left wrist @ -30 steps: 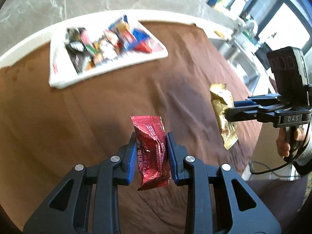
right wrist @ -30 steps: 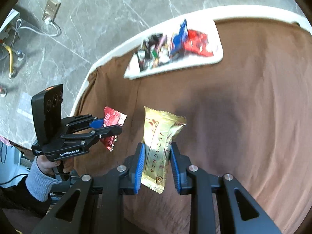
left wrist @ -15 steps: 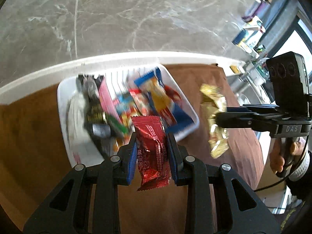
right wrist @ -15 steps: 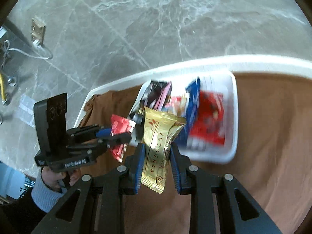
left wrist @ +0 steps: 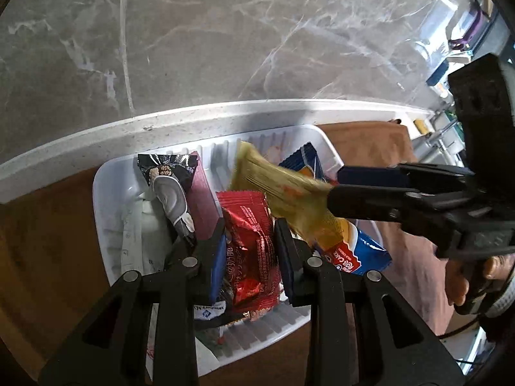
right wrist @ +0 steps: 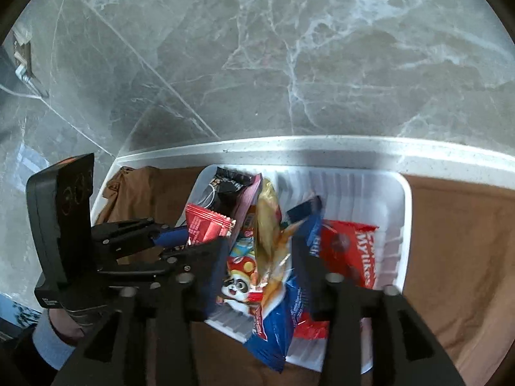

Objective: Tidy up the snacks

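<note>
A white tray (left wrist: 106, 222) (right wrist: 402, 225) of several snack packets sits on the brown cloth by the table's far edge. My left gripper (left wrist: 249, 254) is shut on a red packet (left wrist: 251, 244) and holds it just over the tray; the packet also shows in the right wrist view (right wrist: 206, 228). My right gripper (right wrist: 260, 254) has spread its jaws over the tray, and the gold packet (right wrist: 268, 234) (left wrist: 283, 193) hangs blurred between them, touching neither pad clearly. A blue packet (right wrist: 276, 318) and a red one (right wrist: 351, 254) lie in the tray.
The table's white rim (left wrist: 193, 122) runs just behind the tray, with marble floor (right wrist: 289, 64) beyond. The brown cloth (right wrist: 457, 257) covers the table on both sides of the tray. Shelves and clutter (left wrist: 450, 48) stand at the far right.
Both grippers have moved forward to hover over the tray. The right gripper's jaws have spread apart and the gold packet has come loose between them. The left still grips the red packet.
</note>
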A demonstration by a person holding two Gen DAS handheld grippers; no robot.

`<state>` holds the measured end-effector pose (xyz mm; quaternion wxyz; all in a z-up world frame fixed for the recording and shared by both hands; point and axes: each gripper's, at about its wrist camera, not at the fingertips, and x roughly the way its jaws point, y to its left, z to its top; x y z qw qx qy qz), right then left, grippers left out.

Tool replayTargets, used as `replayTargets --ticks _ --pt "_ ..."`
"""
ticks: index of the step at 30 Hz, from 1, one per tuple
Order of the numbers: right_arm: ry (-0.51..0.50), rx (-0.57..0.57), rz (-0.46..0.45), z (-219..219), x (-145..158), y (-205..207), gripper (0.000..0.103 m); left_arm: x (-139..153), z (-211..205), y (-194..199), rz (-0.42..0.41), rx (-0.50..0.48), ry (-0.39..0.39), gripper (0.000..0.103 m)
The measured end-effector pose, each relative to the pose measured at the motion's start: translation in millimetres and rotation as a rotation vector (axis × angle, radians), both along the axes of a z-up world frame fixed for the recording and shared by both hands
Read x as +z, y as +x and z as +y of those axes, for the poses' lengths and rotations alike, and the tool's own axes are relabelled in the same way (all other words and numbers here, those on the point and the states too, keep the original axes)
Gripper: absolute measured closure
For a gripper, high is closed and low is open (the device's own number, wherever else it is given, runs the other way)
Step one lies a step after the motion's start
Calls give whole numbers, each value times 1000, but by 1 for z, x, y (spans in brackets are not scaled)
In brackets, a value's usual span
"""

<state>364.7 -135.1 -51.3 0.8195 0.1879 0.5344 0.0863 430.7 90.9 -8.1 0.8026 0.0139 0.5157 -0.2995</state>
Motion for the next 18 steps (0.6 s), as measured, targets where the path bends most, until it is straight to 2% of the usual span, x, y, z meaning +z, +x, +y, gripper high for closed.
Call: replayTargets --ticks 6,9,10,12,18 --pt "-12 -10 -70 -1 16 -13 52 1 -7 -7 -58 8 48 75" --pt "-23 -17 -103 -1 25 -25 48 10 -9 -13 -98 12 64 73" --pt "-25 -23 -112 -1 28 -29 44 12 -8 -15 -104 14 64 71" --pt "-21 -33 -132 -3 32 -40 43 20 -10 -19 -126 22 61 43" --pt "-37 -52 -150 0 38 -75 41 46 -14 -43 -198 37 69 40"
